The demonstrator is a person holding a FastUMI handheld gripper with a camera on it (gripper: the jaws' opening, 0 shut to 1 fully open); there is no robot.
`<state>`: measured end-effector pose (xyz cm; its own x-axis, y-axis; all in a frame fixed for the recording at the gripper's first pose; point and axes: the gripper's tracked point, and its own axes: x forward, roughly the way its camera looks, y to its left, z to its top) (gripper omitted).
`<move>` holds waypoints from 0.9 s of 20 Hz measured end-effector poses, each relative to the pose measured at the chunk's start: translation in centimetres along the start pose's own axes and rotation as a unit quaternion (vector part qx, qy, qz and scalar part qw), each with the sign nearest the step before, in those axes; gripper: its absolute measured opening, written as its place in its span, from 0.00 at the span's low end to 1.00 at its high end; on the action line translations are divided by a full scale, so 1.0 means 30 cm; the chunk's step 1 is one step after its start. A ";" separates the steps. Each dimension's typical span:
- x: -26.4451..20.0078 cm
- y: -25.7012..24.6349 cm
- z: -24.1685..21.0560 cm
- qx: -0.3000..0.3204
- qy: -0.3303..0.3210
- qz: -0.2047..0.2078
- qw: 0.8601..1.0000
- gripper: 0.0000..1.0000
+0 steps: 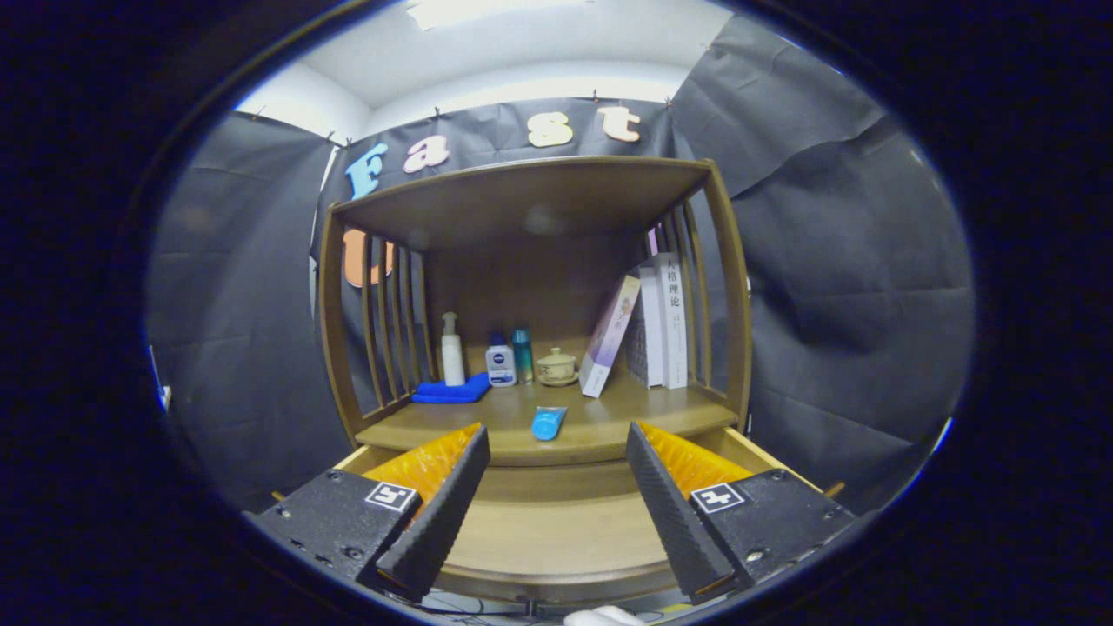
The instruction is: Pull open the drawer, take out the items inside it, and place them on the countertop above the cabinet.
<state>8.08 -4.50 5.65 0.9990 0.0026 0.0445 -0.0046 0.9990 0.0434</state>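
Jaws wide, empty | gripper [556, 513] over open drawer [556, 539] | blue tube [548, 423] at countertop [609, 422] edge

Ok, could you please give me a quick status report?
Hand-held gripper open, empty, above open drawer. Blue tube on countertop. Nothing in the way.

Black cloth walls [835, 261], white ceiling [522, 52] with a light panel [469, 10] above

The brown slatted wooden shelf unit [530, 200] has a paler tan worktop [600, 422]. On it, a bright blue squeeze tube [548, 423] lies at twelve o'clock from the open tongs [556, 513]. At eleven o'clock, a white pump bottle [451, 352] stands on a royal-blue folded cloth [452, 390]. Beside it are a white bottle with a dark blue label [501, 363], a teal bottle [523, 355] and a beige lidded cup [556, 366]. White-spined books [661, 317] stand at one o'clock.
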 end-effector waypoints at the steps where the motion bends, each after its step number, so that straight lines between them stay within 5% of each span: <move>1: -0.023 0.006 -0.019 -0.002 -0.007 -0.001 1.000 1.00; 10: -0.217 -0.001 -0.266 -0.044 -0.014 -0.028 0.999 1.00; 18: -0.205 0.018 -0.561 -0.034 0.073 -0.027 0.996 1.00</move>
<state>2.67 -3.25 -11.40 0.9936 -0.0496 -0.1015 0.0472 0.9985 -0.0260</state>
